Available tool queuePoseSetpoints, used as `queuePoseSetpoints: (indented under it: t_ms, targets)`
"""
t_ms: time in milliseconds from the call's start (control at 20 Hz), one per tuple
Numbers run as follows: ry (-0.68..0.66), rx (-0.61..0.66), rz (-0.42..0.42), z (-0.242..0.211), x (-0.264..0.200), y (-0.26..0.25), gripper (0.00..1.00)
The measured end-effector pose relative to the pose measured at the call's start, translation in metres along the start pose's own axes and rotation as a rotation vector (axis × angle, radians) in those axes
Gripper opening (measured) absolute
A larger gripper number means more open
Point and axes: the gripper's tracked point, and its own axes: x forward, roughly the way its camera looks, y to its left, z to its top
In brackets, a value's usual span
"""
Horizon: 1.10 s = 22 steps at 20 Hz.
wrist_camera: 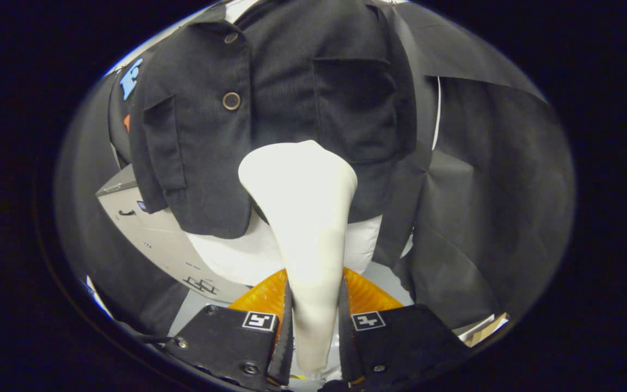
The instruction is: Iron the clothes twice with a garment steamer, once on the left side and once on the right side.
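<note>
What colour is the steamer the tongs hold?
White, or pale cream; the steamer shows best in the gripper view, against the jacket.

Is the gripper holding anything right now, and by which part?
Yes: the gripper is shut on the garment steamer, both fingers pressing its narrow handle; its wide head is against the dark jacket.

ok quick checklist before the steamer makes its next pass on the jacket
1. Grip: tool closed on the steamer handle, both fingers pressing on it: ok.
2. Aim: steamer head points at the dark jacket, near the middle front beside the buttons: ok.
3. Contact: whether the head touches the cloth: cannot tell.
4. Jacket hangs flat, front facing the tool, white form showing under its hem: ok.
5. Steam coming out: cannot tell.
6. Which side has been ironed already: cannot tell.
</note>
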Motion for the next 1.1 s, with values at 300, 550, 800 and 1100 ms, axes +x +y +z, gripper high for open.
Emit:
queuePoseSetpoints:
  t_ms: [300,550,800,1100]
  targets:
    - [-0.089,0.03,-0.056,-0.006,-0.081,0.051,0.37]
    - [-0.158,0.059,-0.083,-0.017,-0.145,0.115,0.37]
    - [-0.208,0.031,-0.061,-0.026,-0.198,0.178,0.37]
    - [-0.24,-0.013,-0.019,-0.039,-0.243,0.228,0.37]
